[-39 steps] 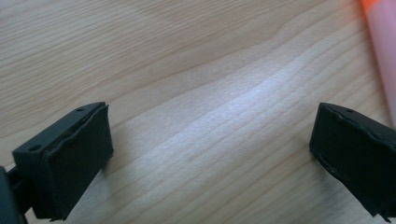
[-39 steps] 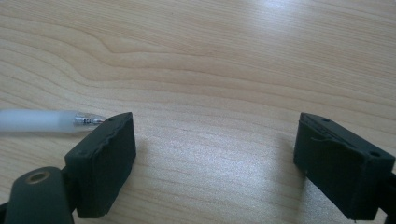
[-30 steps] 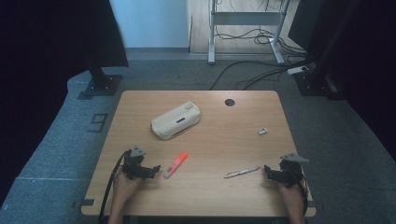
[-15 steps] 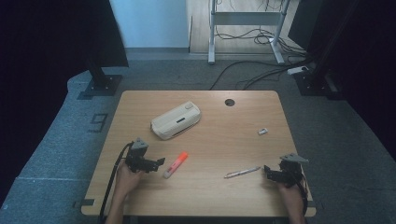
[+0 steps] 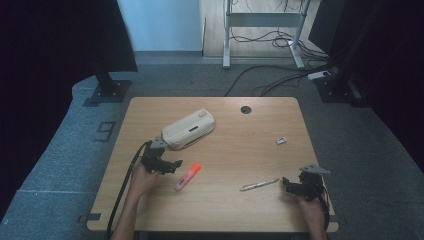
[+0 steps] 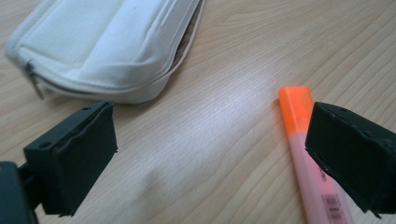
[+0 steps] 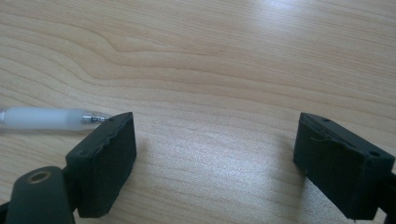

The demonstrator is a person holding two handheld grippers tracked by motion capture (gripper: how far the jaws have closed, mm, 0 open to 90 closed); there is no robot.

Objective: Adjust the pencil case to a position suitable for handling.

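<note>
The left claw (image 5: 176, 164) stood spread and empty, low over the bench (image 5: 235, 145), between the white pouch (image 5: 188, 129) and the orange highlighter (image 5: 188, 176). In the left gripper view, the highlighter (image 6: 306, 149) lay just beside one jaw, not between the two. The step in hand appeared to be the approach to the highlighter. The next move called for shifting sideways until both jaws straddled the barrel, then closing. The right claw (image 5: 284, 183) was spread and empty, beside the pen (image 5: 259, 185).
</note>
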